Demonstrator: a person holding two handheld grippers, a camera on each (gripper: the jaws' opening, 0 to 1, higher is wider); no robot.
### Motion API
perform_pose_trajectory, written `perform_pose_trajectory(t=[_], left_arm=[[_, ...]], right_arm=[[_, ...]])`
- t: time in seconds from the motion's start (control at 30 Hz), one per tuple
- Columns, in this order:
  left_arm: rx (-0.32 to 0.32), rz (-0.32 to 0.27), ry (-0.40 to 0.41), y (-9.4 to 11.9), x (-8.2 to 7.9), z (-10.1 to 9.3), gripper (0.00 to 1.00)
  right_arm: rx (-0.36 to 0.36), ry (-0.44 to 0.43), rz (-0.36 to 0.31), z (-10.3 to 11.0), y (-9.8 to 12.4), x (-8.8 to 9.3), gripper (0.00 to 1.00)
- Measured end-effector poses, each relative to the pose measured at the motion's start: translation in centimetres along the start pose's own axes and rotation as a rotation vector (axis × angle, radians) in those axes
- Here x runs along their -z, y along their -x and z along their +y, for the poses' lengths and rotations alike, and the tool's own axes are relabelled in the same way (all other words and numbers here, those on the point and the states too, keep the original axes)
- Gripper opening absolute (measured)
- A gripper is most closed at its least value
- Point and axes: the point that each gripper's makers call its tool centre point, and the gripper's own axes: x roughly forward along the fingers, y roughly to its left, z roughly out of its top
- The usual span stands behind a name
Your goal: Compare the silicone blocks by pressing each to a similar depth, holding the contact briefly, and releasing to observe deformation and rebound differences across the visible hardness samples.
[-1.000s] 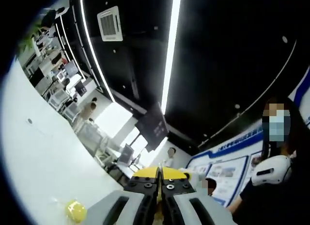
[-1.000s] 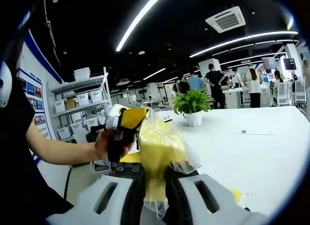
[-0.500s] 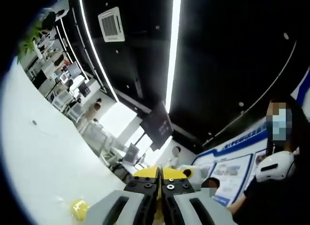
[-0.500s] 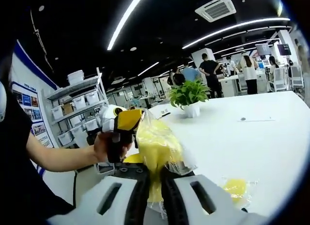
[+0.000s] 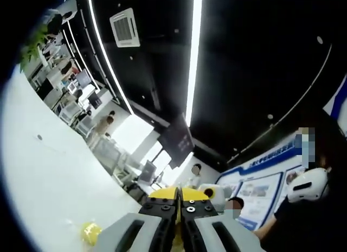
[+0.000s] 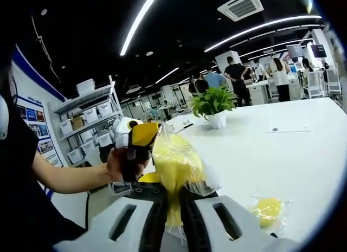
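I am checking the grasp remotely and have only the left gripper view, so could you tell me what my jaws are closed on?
Observer: In the right gripper view, a yellow silicone block in a clear bag hangs between both grippers; the left gripper pinches its top edge.
Operator: Thank you. Is the right gripper holding it too?
Observer: Yes, the right gripper is shut on the bag's lower end.
Operator: Is there another sample nearby?
Observer: A second bagged yellow block lies on the white table, apart from both grippers.
Operator: Anything else on that table?
Observer: A potted green plant stands at its far end.
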Motion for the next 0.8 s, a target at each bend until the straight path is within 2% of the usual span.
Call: perform_pose_trajectory(t=[0.23,0.47,0.8], left_arm=[[-0.003,-0.014,0.013,0.4,0.4,-0.1,0.00],[0.003,-0.037,0.021,0.1,0.5,-0.3,0.00],[0.006,-0.023,0.010,-0.4,1.1,0.0,0.00]], right_arm=[[-0.005,-0.015,0.017,0.1,0.1,0.4,0.04],[-0.017,-0.068,0.003,-0.3,0.2,0.3,0.04],[-0.038,-0.087,-0.001,-0.7,0.7,0.7,0.04]])
